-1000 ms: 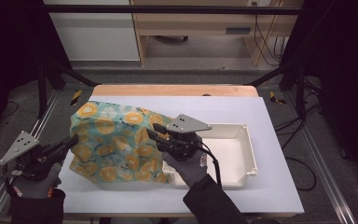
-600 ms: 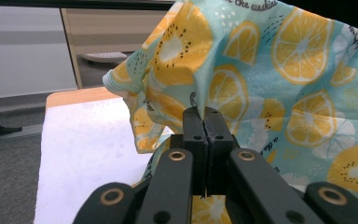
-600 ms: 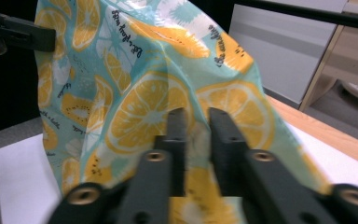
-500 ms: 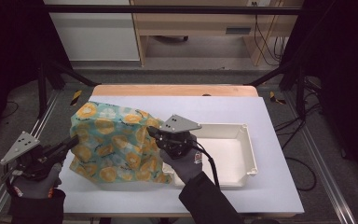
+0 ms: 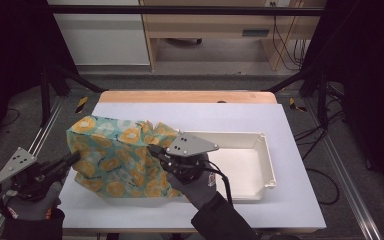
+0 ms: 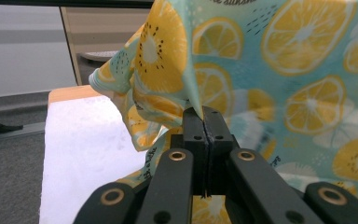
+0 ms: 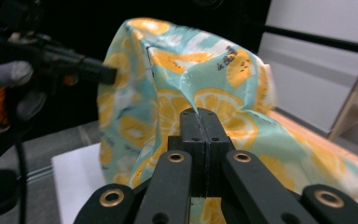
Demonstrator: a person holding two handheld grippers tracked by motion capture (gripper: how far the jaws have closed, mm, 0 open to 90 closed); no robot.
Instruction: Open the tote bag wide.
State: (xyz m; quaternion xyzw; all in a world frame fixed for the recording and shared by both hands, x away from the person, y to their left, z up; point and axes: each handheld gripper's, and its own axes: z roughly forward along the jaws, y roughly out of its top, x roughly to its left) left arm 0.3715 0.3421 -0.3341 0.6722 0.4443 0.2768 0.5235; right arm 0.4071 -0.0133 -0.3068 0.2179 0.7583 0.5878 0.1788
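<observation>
High view: citrus-print cloth [image 5: 117,157] held raised between clenched left gripper [image 5: 75,158] and right gripper [image 5: 152,150], long axis left-right, beside white tray [image 5: 260,165].

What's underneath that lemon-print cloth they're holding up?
The lemon-print cloth hangs from both grippers over the white table, and its right edge overlaps the cream tray's left end. Whatever lies beneath its folds is covered.

A teal cloth printed with orange citrus slices [image 5: 117,155] is hanging bunched above the white table [image 5: 300,200], beside a white rectangular tray [image 5: 260,175].
</observation>
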